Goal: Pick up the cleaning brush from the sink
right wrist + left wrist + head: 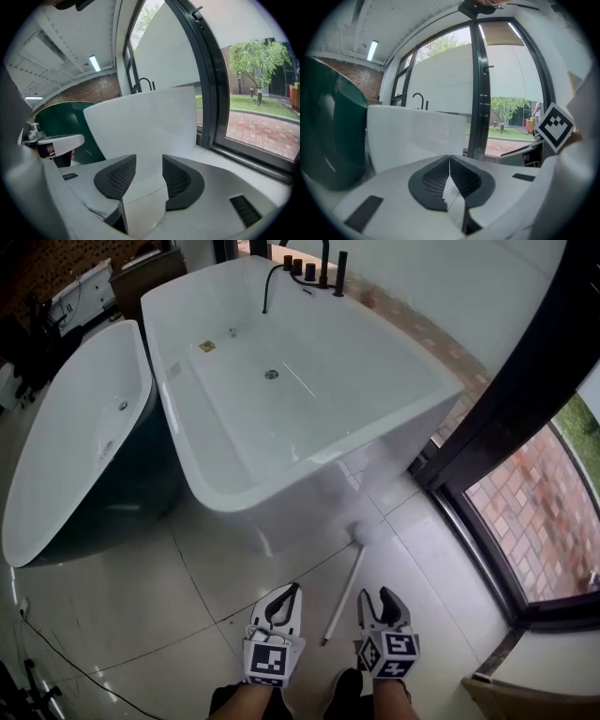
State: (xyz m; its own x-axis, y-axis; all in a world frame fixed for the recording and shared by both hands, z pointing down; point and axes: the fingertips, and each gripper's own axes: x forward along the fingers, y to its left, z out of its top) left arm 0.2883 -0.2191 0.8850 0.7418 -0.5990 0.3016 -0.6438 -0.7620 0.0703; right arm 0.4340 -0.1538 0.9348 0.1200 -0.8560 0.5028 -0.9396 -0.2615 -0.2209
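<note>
A white long-handled cleaning brush (345, 592) lies on the tiled floor in the head view, its round head (362, 532) next to the foot of the white bathtub (309, 460). My left gripper (289, 596) sits low just left of the handle, its jaws closed tip to tip (449, 159) with nothing between them. Just right of the handle is my right gripper (378, 601), open, with a clear empty gap (149, 161) between its pads. Both point toward the tub wall (145, 126). The brush shows in neither gripper view.
A dark green tub (56, 484) with a white inside stands left of the white one. Black taps (323, 268) rise at the white tub's far end. A black window frame (487, 427) and sill run along the right. A thin cable (75, 662) crosses the floor at lower left.
</note>
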